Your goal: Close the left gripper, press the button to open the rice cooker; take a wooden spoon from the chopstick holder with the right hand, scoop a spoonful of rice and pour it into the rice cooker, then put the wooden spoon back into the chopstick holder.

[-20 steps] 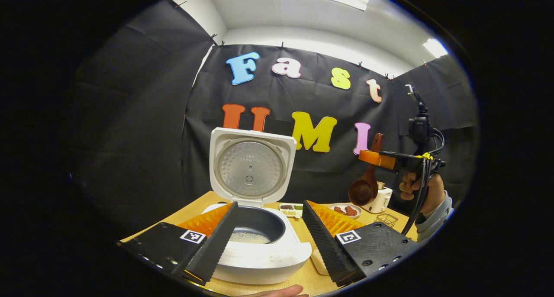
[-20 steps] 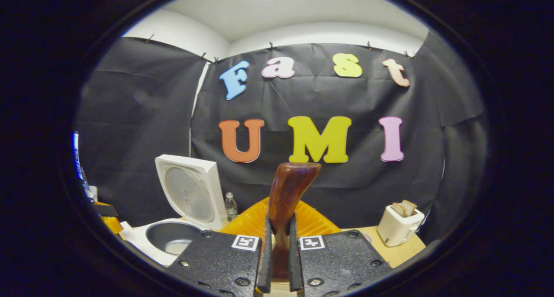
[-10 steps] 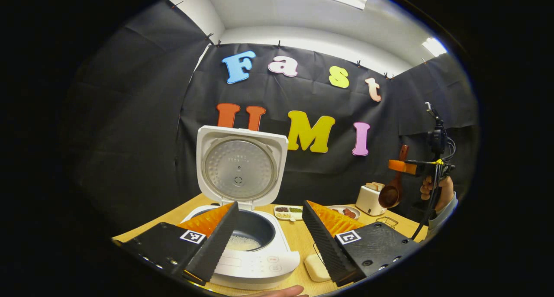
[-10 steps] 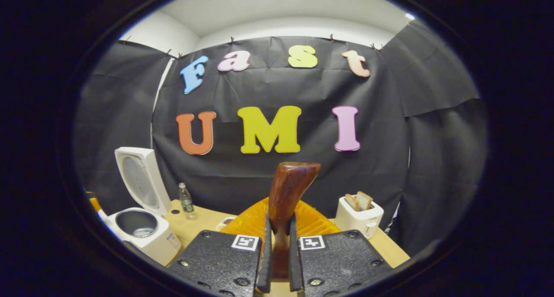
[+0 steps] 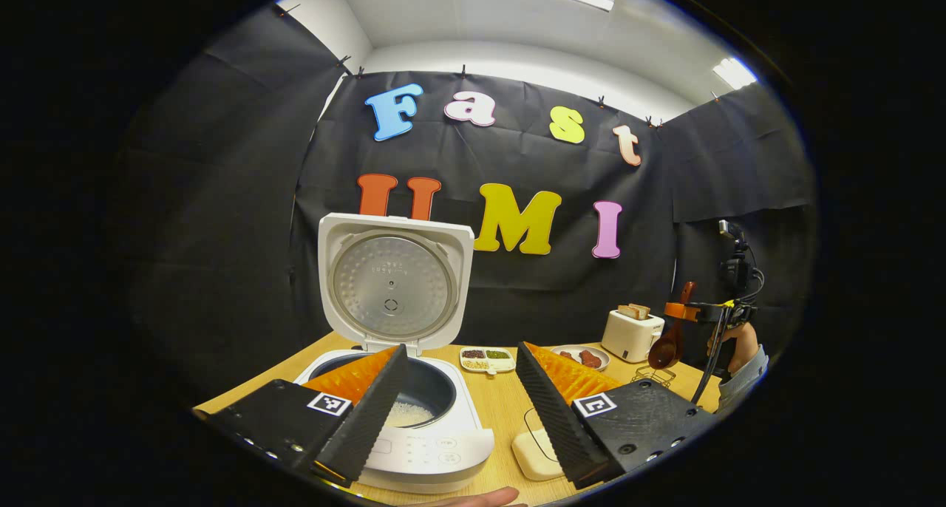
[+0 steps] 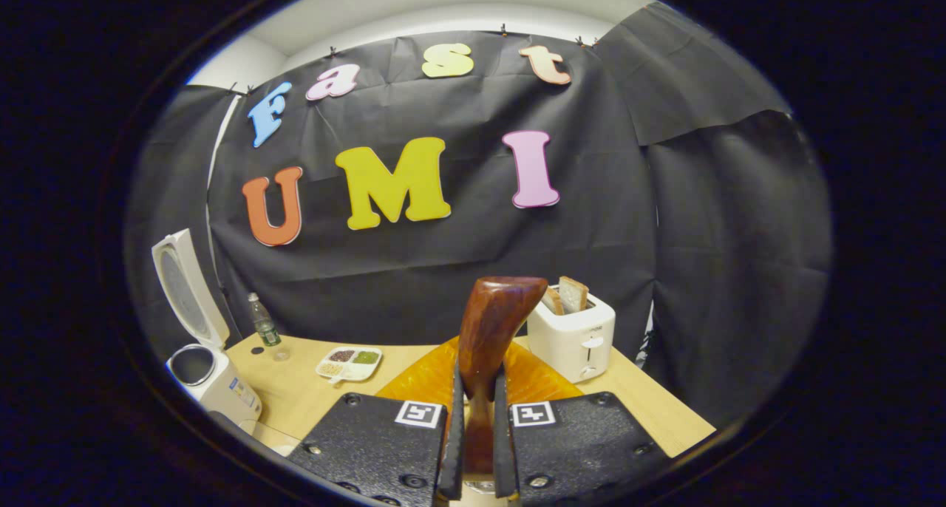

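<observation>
Wooden spoon (image 6: 488, 329) clamped in right hand-held gripper (image 6: 473, 448), above the surface (image 6: 295, 389) near toaster (image 6: 573, 337). Rice cooker (image 5: 403, 389) open, rice inside. Left hand-held gripper (image 5: 462, 403) wide open, empty. Left: return spoon to holder.

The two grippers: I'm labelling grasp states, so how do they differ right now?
The left gripper is open with nothing between its fingers; the right gripper is shut on the wooden spoon. The left gripper points at the open rice cooker; the right gripper points towards the toaster. Both have black bodies and orange fingers.
</observation>
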A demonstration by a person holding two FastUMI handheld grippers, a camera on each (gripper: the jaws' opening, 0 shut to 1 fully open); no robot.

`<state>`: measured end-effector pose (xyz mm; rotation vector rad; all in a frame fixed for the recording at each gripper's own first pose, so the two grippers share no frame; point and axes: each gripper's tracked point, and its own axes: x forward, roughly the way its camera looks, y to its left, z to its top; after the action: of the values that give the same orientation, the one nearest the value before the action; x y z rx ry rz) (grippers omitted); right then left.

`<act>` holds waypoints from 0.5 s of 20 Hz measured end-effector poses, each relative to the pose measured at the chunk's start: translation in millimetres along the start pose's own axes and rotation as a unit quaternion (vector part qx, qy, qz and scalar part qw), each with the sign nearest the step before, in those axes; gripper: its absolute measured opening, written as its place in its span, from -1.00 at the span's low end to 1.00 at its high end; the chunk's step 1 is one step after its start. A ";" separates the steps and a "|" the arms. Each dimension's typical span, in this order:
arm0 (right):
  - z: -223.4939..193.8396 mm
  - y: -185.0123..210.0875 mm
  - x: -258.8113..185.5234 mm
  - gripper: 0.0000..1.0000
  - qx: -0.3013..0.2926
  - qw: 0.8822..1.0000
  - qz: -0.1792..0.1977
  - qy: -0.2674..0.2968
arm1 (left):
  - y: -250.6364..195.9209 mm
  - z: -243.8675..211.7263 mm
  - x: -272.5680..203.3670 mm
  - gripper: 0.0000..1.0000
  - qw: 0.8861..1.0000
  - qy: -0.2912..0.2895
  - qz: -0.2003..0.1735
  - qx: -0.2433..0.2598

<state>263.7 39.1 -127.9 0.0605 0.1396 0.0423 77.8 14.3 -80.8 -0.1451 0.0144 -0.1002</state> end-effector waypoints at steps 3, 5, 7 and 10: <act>-18.8 0.9 5.6 -0.55 0.026 0.999 0.019 0.027 | 4.3 -0.5 -0.2 0.88 1.000 0.004 0.009 -0.007; -27.8 -5.4 10.4 -0.51 0.040 0.998 0.020 0.033 | 4.6 -1.3 -1.0 0.88 1.000 0.008 0.010 -0.017; -25.3 -17.4 12.5 -0.15 0.049 0.998 0.007 0.032 | 8.7 -1.8 -2.0 0.88 0.999 0.016 0.019 -0.021; -8.9 -29.8 8.3 0.62 0.045 0.999 -0.020 0.003 | 13.0 2.2 -3.8 0.88 0.999 0.016 0.030 -0.020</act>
<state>271.8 10.3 -139.7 0.1483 0.1496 -0.0047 75.4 27.9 -80.5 -0.1836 0.0536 -0.0427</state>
